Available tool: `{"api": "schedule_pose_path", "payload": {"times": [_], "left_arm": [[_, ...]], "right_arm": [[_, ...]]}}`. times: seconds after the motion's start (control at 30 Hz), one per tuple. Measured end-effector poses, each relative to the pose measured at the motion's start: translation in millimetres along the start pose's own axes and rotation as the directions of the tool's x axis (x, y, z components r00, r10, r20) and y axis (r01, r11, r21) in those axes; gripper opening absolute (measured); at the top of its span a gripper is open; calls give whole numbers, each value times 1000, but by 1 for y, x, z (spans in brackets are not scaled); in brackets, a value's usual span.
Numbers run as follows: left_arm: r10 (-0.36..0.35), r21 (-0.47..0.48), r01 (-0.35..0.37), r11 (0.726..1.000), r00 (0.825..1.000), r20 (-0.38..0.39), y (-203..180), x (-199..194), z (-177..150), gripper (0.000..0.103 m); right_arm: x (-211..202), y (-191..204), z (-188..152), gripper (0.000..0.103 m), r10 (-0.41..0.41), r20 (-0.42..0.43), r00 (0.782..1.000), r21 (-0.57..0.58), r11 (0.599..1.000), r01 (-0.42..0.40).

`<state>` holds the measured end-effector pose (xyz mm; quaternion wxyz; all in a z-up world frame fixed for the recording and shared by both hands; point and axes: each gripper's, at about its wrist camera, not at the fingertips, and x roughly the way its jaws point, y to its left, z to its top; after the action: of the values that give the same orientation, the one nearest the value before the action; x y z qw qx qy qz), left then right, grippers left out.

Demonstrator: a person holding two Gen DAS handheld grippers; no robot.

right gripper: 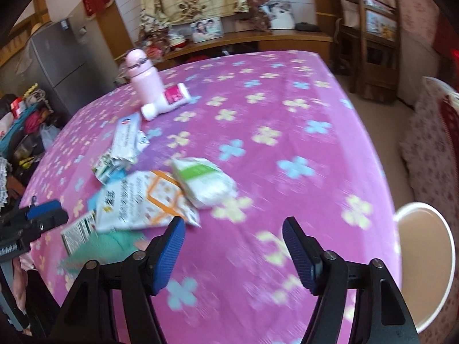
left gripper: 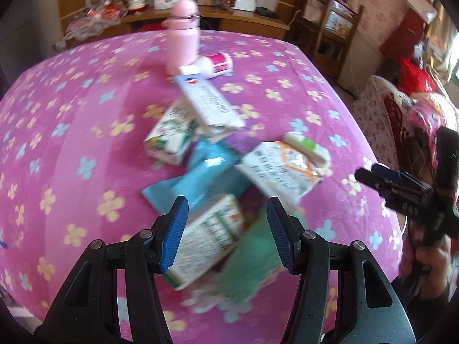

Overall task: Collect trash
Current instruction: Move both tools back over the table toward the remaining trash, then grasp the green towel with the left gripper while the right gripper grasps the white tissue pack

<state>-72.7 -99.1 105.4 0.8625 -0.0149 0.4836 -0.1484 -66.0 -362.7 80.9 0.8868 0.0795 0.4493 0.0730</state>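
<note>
The work surface is a table covered in a soft pink cloth (left gripper: 86, 132) printed with yellow and blue four-petal flowers. The trash lies in a loose pile near the middle of the cloth: a flat rectangular white carton with fine print (left gripper: 210, 104) resting tilted over a white-and-green printed carton (left gripper: 169, 134), a glossy blue plastic wrapper (left gripper: 200, 177) beneath them, a crinkled white-and-orange foil pouch (left gripper: 282, 172), a soft white-and-green packet (right gripper: 205, 182) touching the pouch, a white box with green edging and dense text (left gripper: 206, 238), and a matte green sheet (left gripper: 252, 255) beside that box. Behind the pile stand an upright pink cylindrical bottle with a domed cap (left gripper: 183, 37) and, touching its base, a white plastic bottle with a magenta label (left gripper: 213, 64) lying on its side. The left gripper (left gripper: 228, 232), with ribbed blue pads on black arms, hovers above the white box, its jaws parted and gripping nothing. The right gripper (right gripper: 233, 253) is spread wider over bare cloth and is also empty. A round white rimmed container (right gripper: 447, 246) sits off the table's right edge.
</note>
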Motion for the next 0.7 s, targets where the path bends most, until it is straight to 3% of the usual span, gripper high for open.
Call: {"api": "schedule_pose_path", "payload": {"times": [0.13,0.33,0.6,0.7], "left_arm": [[-18,0,18,1000,999,-32,22,-3,-6,55],[-62,61,69,996,991,-116,30,15,-20,55],[-68,116,90,989,982,-177,27,48,-20,59],[-64,151,92,984,982,-180,21,50,-23,63]], "right_arm": [[32,14,20,70,35,-32,999,-34,999,-36],[70,21,34,70,26,-82,996,-83,996,-33],[85,13,39,70,107,-105,989,-9,994,-108],[88,15,36,59,140,-111,984,1,990,-141]]}}
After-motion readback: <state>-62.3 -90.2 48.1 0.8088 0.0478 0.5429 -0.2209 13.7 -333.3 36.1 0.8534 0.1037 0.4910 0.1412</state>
